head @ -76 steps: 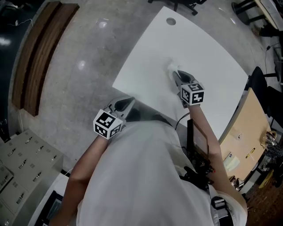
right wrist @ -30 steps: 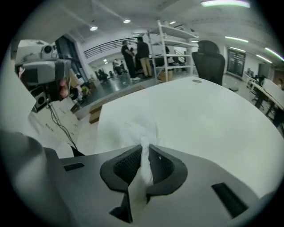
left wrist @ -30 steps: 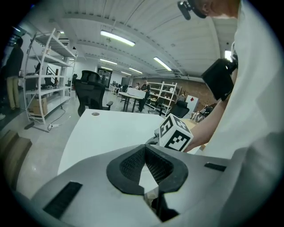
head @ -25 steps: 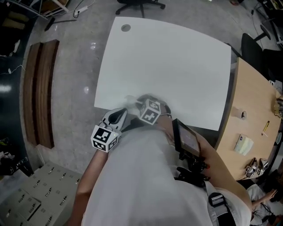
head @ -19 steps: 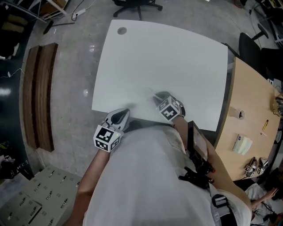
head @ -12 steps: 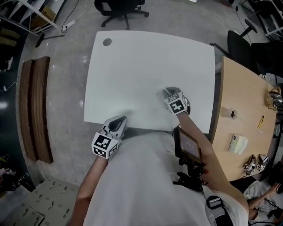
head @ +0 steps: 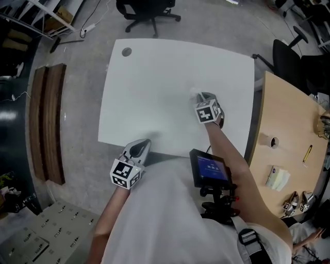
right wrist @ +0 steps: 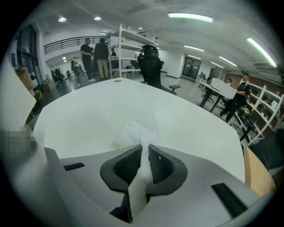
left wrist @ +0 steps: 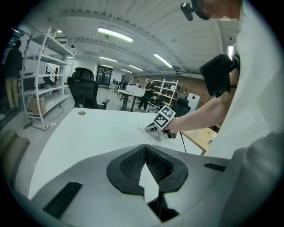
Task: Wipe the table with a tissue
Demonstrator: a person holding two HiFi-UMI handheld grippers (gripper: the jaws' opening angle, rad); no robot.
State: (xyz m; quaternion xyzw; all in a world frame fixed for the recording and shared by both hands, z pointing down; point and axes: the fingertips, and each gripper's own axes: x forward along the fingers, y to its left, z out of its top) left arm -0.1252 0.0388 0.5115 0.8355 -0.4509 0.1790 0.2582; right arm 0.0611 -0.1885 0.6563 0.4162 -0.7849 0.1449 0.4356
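The white table fills the middle of the head view. My right gripper points down at its right part, shut on a crumpled white tissue that rests on the tabletop. In the right gripper view the tissue bulges out ahead of the pinched jaws of the right gripper, with a faint yellowish mark beside it. My left gripper hovers at the table's near edge, jaws together and nothing in them. The left gripper view shows the right gripper and tissue across the table.
A wooden desk with small items stands to the right of the table. A black office chair is at the far side. A round cable hole sits in the far left corner. A wooden bench lies on the floor at left.
My right gripper has swept the tissue from the near edge, close to the left gripper, rightward and farther onto the table. The left gripper has stayed by the near edge.
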